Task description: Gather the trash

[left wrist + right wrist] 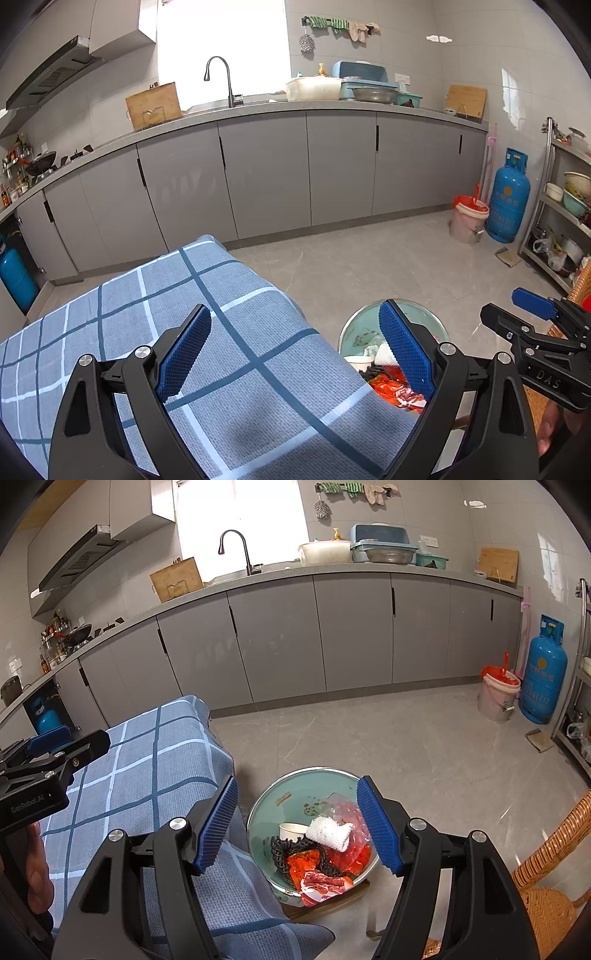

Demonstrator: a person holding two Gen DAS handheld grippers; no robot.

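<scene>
**Both tongs wide over table edge and trash basin**

Left gripper (295, 354) spread wide, nothing between the blue pads, hanging above the plaid cloth (229, 369) at the table's corner. Right gripper (297, 825) equally wide and empty, poised over the round green basin (317, 786) down on the floor.

Inside that basin, right between the right tongs' fingers: white crumpled wad (330, 830), long axis running from upper left to lower right; paper cup (291, 829) just left of it, mouth up; black netting (286, 851), red plastic wrapper (349, 853) and pink-striped packet (325, 880) heaped nearer the camera, orientation hard to tell.

Beyond both tongs: grey tiled floor (369, 258), long run of grey cabinets (266, 173) under a counter with faucet (221, 79). Far right: blue gas cylinder (508, 195) beside a red-lined bucket (468, 219). Wicker chair (546, 886) close on the right tongs' right.
</scene>
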